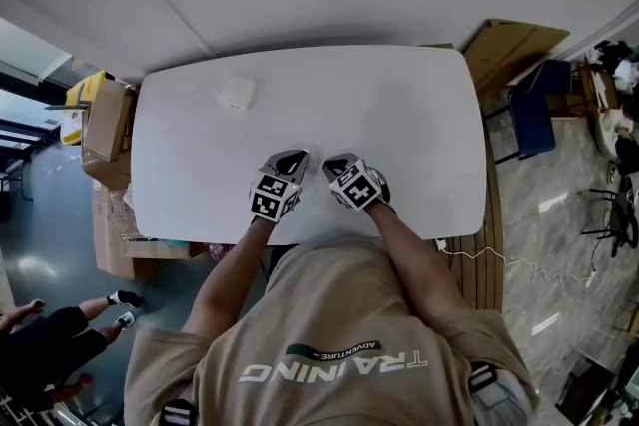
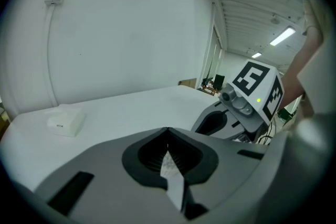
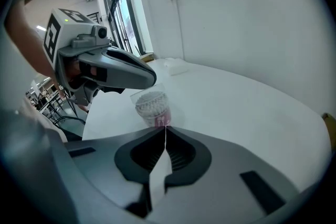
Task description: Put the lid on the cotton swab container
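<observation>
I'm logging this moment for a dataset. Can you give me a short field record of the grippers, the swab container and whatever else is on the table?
left gripper: jaws together, nothing between them
right gripper: jaws together, nothing between them
container: clear, full of swabs, upright on the table, just beyond the right gripper's tips
lid: cannot tell whether it is on
table: white
white box: on the table's far left, well apart from the grippers
</observation>
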The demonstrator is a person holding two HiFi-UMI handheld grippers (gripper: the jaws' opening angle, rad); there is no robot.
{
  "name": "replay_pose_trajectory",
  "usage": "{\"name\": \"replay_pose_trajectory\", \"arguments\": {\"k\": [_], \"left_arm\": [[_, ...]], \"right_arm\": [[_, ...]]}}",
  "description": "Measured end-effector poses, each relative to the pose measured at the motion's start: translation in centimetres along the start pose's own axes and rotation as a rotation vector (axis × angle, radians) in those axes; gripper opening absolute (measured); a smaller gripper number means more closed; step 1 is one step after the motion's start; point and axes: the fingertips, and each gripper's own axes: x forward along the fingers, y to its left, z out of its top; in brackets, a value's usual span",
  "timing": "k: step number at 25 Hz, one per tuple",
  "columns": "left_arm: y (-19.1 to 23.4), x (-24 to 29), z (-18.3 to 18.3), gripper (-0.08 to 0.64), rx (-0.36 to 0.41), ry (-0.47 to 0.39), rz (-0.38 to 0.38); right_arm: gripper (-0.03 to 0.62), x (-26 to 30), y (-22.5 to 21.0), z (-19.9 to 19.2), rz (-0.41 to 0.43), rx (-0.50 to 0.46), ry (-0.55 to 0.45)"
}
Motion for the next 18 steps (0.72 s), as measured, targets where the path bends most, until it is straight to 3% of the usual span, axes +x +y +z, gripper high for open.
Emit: {"name": "replay_pose_trajectory", "arguments": {"k": [10, 18], "left_arm": [[-0.7, 1.1, -1.1, 0.012, 0.03, 0.08, 0.009], [-1.3, 1.8, -1.9, 0.012, 0.159, 0.163, 0.018]], "right_arm": [[0.018, -1.1, -0.5, -0.4, -0.004, 0.0, -0.003], [0.018, -1.9, -0.9, -1.0, -0.018, 0.006, -0.004]]}}
